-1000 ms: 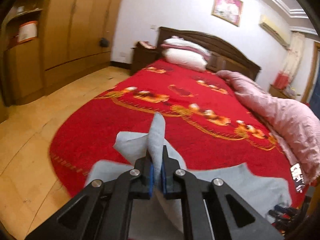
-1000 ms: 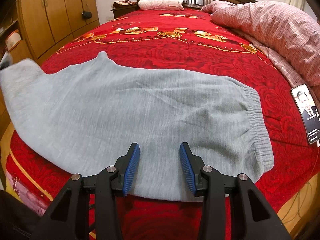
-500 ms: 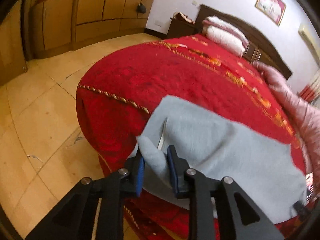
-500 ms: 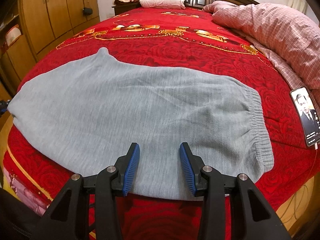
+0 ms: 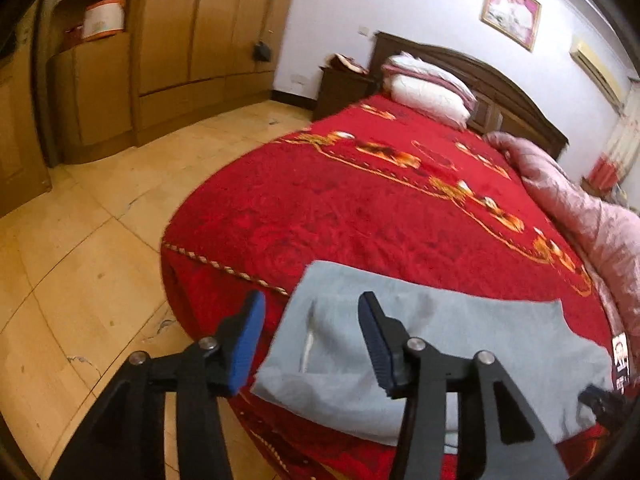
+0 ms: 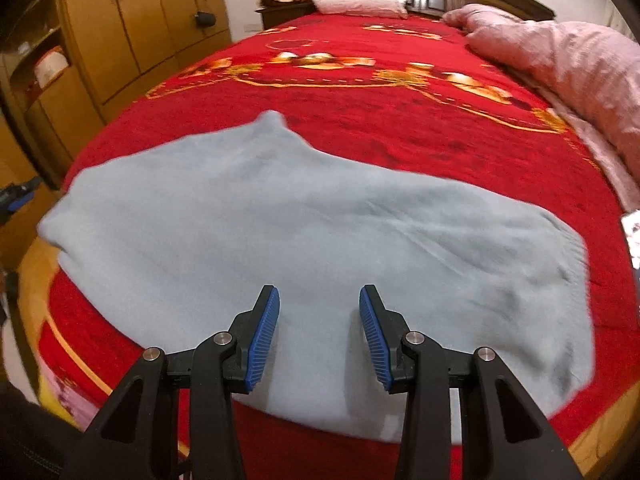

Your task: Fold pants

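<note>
Lying flat on the bed [image 6: 400, 120], pants [image 6: 300, 240] sit beneath both empty, wide-open tongs [image 5: 310, 320] [image 6: 319, 312].

phone [image 6: 632, 236] cut off at right edge, pants [image 6: 304, 248] near hem hidden behind tongs, motion-blurred

Both wrist cams close, low at bed foot, looking past spread claw fingers toward headboard; left offset over floor; shared: grey pants [image 5: 440, 344], red bedspread [image 6: 400, 120]

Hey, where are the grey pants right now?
The grey pants lie flat across the near end of the red bedspread, just ahead of the open right gripper, waistband toward the right in the right wrist view.
</note>
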### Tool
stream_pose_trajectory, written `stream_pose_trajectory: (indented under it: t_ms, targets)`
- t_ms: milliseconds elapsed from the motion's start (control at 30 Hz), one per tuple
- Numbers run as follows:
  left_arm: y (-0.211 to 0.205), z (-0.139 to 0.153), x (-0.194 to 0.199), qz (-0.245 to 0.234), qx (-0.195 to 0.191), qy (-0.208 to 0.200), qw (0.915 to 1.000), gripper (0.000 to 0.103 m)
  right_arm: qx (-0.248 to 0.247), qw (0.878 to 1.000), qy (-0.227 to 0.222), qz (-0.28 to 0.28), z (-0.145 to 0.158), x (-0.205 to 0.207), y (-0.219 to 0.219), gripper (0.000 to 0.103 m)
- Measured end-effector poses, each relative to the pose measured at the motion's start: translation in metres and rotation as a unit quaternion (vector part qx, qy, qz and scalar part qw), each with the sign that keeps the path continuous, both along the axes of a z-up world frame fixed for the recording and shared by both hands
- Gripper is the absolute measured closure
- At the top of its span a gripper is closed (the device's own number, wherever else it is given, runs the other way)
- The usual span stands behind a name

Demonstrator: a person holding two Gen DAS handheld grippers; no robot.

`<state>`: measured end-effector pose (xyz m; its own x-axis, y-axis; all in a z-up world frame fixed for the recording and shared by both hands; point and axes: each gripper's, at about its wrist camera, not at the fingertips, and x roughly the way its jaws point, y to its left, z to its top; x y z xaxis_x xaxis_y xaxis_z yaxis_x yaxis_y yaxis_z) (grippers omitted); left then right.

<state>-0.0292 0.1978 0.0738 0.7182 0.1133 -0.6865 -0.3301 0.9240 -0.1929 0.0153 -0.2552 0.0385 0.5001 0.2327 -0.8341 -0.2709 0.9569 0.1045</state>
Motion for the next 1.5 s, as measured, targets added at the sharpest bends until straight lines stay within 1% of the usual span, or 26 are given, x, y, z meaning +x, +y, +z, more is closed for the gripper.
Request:
stream_pose_trajectory:
  t_ms: [100,167,300,433,533,633,800,1000,1200,1333,1433,1500]
  targets:
    - [-0.007,-0.001,0.013,-0.029,-0.009,0.009,0.9995,0.050,0.025,0.999,0.013,0.016,0.000,0.012,0.021,0.060]
    - [-0.010,-0.002,0.019,-0.039,-0.018,0.009,0.9990,0.049,0.033,0.999,0.016,0.029,0.000,0.018,0.036,0.060]
    - [-0.008,-0.002,0.029,-0.056,-0.037,0.004,0.9977,0.047,0.029,0.999,0.008,0.044,-0.001,0.027,0.063,0.060]
    - [-0.007,-0.007,0.038,-0.073,-0.031,0.013,0.9968,0.046,0.025,0.999,0.004,0.041,-0.005,0.032,0.075,0.060]
    - [-0.006,-0.018,0.044,-0.082,-0.027,0.031,0.9957,0.046,0.017,0.999,0.008,0.037,-0.012,0.035,0.079,0.060]
    - [-0.005,-0.032,0.046,-0.085,-0.034,0.047,0.9947,0.046,0.017,0.999,0.012,0.033,-0.019,0.037,0.078,0.060]
    - [-0.002,-0.053,0.044,-0.082,-0.053,0.066,0.9930,0.046,0.027,0.999,0.010,0.034,-0.022,0.037,0.078,0.052]
    - [0.002,-0.065,0.041,-0.086,-0.075,0.067,0.9912,0.046,0.020,0.999,0.002,0.039,-0.024,0.037,0.083,0.046]
    - [0.005,-0.071,0.038,-0.086,-0.092,0.057,0.9905,0.046,0.016,0.999,-0.002,0.039,-0.024,0.036,0.085,0.045]
    - [0.009,-0.071,0.031,-0.085,-0.101,0.048,0.9902,0.049,0.014,0.999,-0.006,0.040,-0.025,0.036,0.086,0.044]
    - [0.009,-0.070,0.026,-0.093,-0.100,0.042,0.9897,0.067,0.009,0.999,-0.007,0.043,-0.025,0.035,0.087,0.043]
    - [0.009,-0.070,0.024,-0.093,-0.100,0.042,0.9898,0.068,0.008,0.999,-0.008,0.043,-0.026,0.035,0.087,0.043]
